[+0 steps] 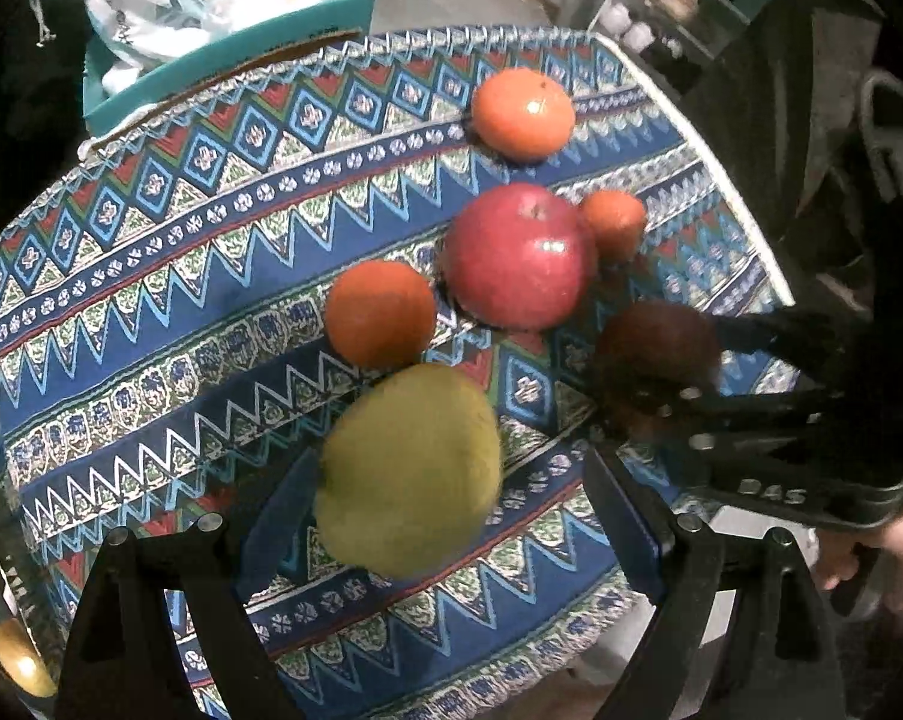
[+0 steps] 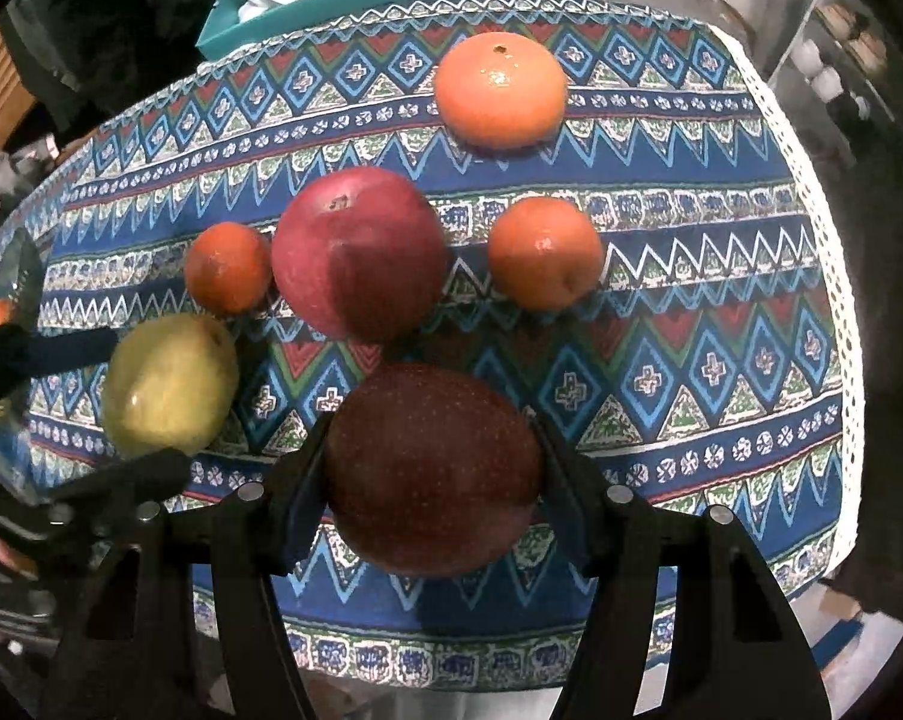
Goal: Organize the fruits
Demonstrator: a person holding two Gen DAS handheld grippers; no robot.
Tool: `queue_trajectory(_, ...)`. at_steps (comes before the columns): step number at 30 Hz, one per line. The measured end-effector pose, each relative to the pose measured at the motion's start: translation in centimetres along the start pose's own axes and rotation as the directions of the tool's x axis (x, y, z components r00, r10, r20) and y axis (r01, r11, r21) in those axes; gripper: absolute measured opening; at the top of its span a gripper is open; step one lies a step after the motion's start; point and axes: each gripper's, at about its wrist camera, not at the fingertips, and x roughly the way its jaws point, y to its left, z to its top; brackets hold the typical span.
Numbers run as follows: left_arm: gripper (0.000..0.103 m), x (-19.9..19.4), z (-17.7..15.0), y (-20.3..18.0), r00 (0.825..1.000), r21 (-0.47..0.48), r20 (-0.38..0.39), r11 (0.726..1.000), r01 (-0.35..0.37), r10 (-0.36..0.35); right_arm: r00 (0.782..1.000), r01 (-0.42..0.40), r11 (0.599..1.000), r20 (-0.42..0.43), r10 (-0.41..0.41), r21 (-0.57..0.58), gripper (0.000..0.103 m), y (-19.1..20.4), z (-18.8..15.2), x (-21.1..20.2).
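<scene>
**Two tongs among fruit on a patterned desk**

Nearest, the right tongs [image 2: 433, 474] pinch a dark red apple [image 2: 432, 471] by both sides. The left tongs [image 1: 433, 498] stand spread around a yellow-green pear [image 1: 409, 471], their pads apart from it. Farther on the desk [image 2: 721, 360] sits a larger red apple [image 2: 358, 252] between two small oranges [image 2: 228, 267] [image 2: 544, 252]. Farthest lies a big orange [image 2: 500, 90], near a teal box [image 2: 343, 6].
</scene>
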Motion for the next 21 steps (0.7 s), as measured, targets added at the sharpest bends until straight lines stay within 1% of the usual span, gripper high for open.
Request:
queue_trajectory(2, 0.09, 0.9, 0.1, 0.2, 1.0, 0.002, -0.017, 1.0, 0.003, -0.003, 1.0, -0.003, 1.0, -0.003, 0.003, 0.005, 0.063, -0.2, 0.0, 0.0)
queue_trajectory(6, 0.09, 2.1, 0.2, 1.1, 0.999, -0.027, -0.04, 0.999, 0.019, -0.02, 1.0, -0.001, 1.0, -0.013, 0.001, 0.017, 0.063, -0.4, 0.1, -0.1)
queue_trajectory(9, 0.09, 2.6, 0.2, 1.3, 0.998, -0.028, -0.038, 0.999, 0.039, -0.04, 1.0, 0.005, 1.0, -0.012, -0.005, 0.021, 0.063, 0.1, 0.4, 0.2)
queue_trajectory(10, 0.087, 2.7, 0.3, 1.4, 0.998, -0.028, -0.038, 0.999, 0.044, -0.045, 1.0, 0.005, 1.0, -0.013, -0.005, 0.021, 0.063, 0.1, 0.5, 0.3)
queue_trajectory(11, 0.079, 2.7, 0.3, 1.5, 0.998, -0.029, -0.039, 0.998, 0.053, -0.054, 1.0, 0.005, 1.0, -0.014, -0.004, 0.023, 0.063, 0.2, 0.7, 0.4)
queue_trajectory(12, 0.074, 2.8, 0.3, 1.5, 0.996, -0.031, -0.043, 0.997, 0.071, -0.072, 1.0, 0.004, 1.0, -0.015, -0.004, 0.024, 0.063, 0.2, 0.7, 0.4)
queue_trajectory(13, 0.074, 2.8, 0.2, 1.5, 0.996, -0.037, -0.042, 0.996, 0.082, -0.084, 1.0, 0.005, 1.0, -0.015, -0.004, 0.023, 0.063, 0.3, 0.9, 0.5)
queue_trajectory(17, 0.073, 2.6, -0.1, 1.4, 0.997, -0.019, -0.016, 0.997, 0.074, -0.075, 1.0, 0.005, 1.0, 0.002, -0.005, 0.023, 0.063, 0.2, 0.6, 0.4)
queue_trajectory(21, 0.073, 2.3, -0.7, 1.2, 0.999, 0.013, 0.002, 0.999, 0.035, -0.035, 1.0, 0.016, 1.0, 0.025, -0.016, 0.002, 0.063, 0.3, 0.2, -0.2)
